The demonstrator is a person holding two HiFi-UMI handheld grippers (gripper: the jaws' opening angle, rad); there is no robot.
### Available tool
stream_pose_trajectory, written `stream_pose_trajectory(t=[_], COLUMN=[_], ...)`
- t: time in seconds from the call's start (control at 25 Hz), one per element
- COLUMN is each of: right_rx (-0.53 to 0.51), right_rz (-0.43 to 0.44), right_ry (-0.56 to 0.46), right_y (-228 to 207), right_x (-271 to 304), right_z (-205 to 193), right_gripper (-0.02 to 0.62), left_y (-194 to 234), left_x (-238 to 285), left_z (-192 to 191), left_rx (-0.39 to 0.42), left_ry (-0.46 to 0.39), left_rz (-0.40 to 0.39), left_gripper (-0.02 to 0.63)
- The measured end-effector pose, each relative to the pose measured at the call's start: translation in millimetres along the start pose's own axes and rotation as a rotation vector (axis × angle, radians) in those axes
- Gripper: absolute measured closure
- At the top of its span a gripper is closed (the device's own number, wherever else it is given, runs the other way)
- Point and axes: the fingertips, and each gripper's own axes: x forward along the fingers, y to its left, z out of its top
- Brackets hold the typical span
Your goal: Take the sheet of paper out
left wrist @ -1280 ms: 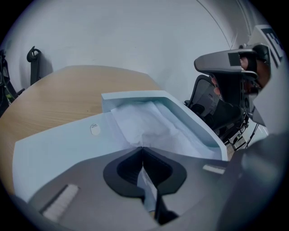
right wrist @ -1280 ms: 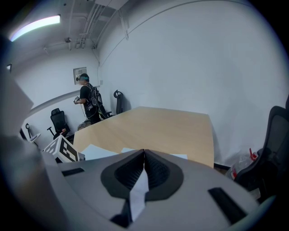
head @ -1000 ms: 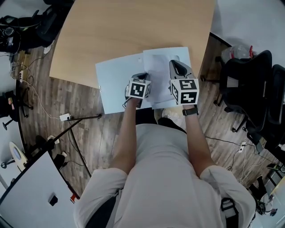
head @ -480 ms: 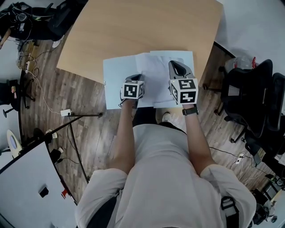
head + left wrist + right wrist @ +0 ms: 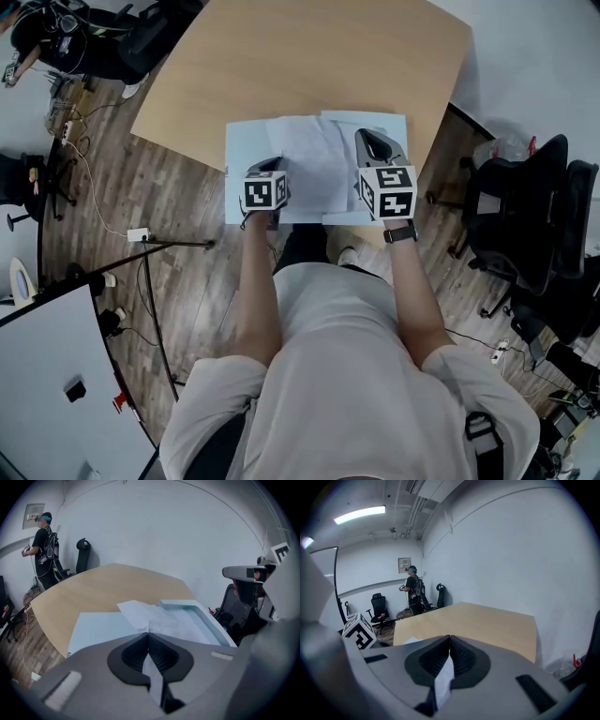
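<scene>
Left tongs (image 5: 148, 633): pressed together, pinching the near edge of the sheet of paper (image 5: 152, 616). A strip of it runs back through the pads, so the grip looks solid.

Right tongs (image 5: 449, 638): also pressed together, with a pale edge (image 5: 443, 677) caught between the pads. That view doesn't settle whether it's the same sheet or the lip of the folder. My guess is you're bracing the folder with that hand, but treat it as a guess.

The sheet is creased and lifted at your end. Its far part lies over the light-blue folder (image 5: 96, 627), partly across the raised-rim half (image 5: 208, 618) on the right. From the head view it sits between your two tools (image 5: 319, 159), with the folder overhanging the near edge of the tabletop (image 5: 281, 66).

Progress, as I read it: grab done, extraction under way, not finished. The sheet is loose and riding up, but most of it overlaps the folder and none of it is clear.

Left to do: draw the sheet fully off the folder without dragging the folder off the tabletop edge. It's hanging over the edge near you, so watch that.

Nearby: office chair (image 5: 525, 202) to your right, and another person (image 5: 44, 545) well off by the far wall.
</scene>
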Motion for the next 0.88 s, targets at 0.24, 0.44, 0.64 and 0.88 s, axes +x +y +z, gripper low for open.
stream_pose_trajectory(t=[0.24,0.44,0.64,0.88], right_rx=[-0.023,-0.007,0.015,0.000], right_rz=[0.023,0.015,0.003,-0.012], right_ry=[-0.028,-0.079,-0.181,-0.239], right_y=[14,14,10,10], right_x=[-16,-34,-58,-87], right_z=[5,17,49,69], right_gripper=[0.584,0.584,0.584,0.584], left_y=[6,6,-8,-41], left_x=[-39,-73,-99,-131], left_z=[29,57,88,124], left_rx=[-0.033,-0.015,0.013,-0.015], left_ry=[-0.132,-0.255,-0.349,-0.479], left_rz=[0.031,0.071,0.081,0.047], left_gripper=[0.597,0.597,0.597,0.597])
